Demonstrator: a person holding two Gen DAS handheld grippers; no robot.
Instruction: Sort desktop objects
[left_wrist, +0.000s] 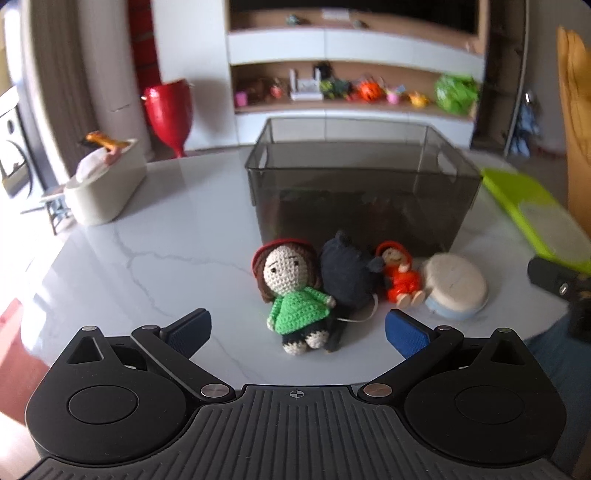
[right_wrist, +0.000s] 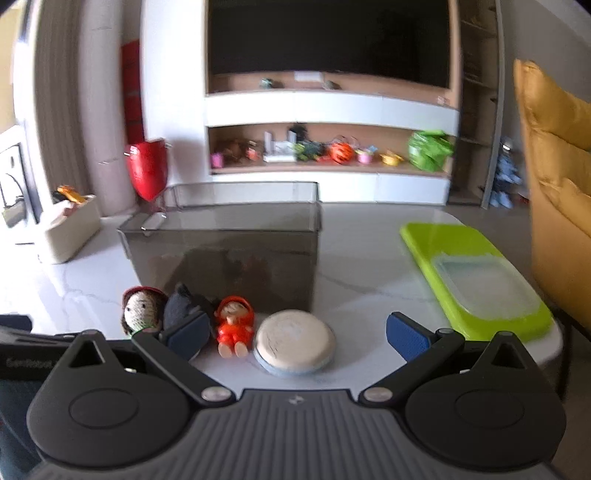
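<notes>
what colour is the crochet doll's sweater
Bright green, under a red hat; the crochet doll shows best in the left wrist view.

white marble table (left_wrist: 147, 266) holds smoky bin (left_wrist: 362, 192), green tray (right_wrist: 472, 280), perhaps four small toys

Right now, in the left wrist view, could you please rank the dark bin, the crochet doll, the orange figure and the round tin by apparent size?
1. Dark bin, by far the largest.
2. Crochet doll.
3. Round tin, close to the doll, so this order is unsure.
4. Orange figure, smallest.
</notes>
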